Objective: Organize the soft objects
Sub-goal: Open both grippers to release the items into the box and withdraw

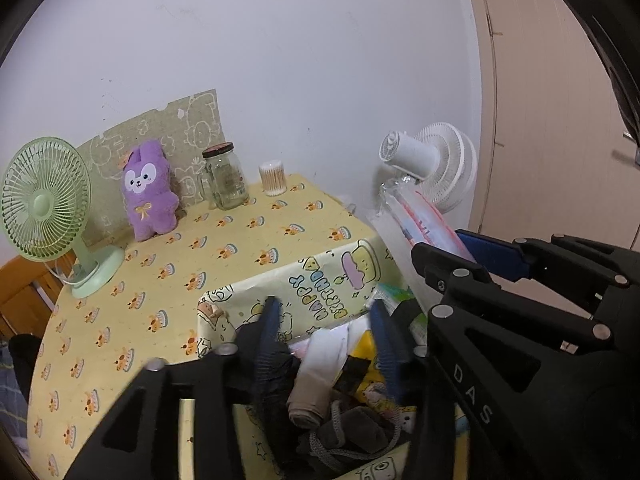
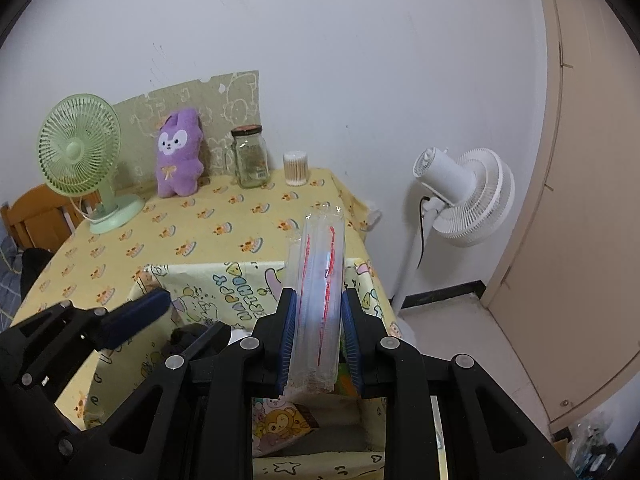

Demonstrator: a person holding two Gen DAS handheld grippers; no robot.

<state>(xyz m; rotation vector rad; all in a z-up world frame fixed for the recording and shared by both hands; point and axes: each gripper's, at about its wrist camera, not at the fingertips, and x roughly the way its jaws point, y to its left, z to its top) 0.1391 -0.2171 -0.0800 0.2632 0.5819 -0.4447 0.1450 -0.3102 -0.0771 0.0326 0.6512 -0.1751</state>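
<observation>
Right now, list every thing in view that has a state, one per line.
left claw: open, over the box, holding nothing
right claw: shut on the clear packet
clear packet: held upright, above the box
patterned box: open-topped, holds rolled soft items
glass jar: lid on, upright
purple plush: upright against the backboard
green fan: upright

so the tablecloth is pale yellow with little orange cake prints, plush bunny is purple, desk fan mint green, standing fan white, gripper pads blue.
</observation>
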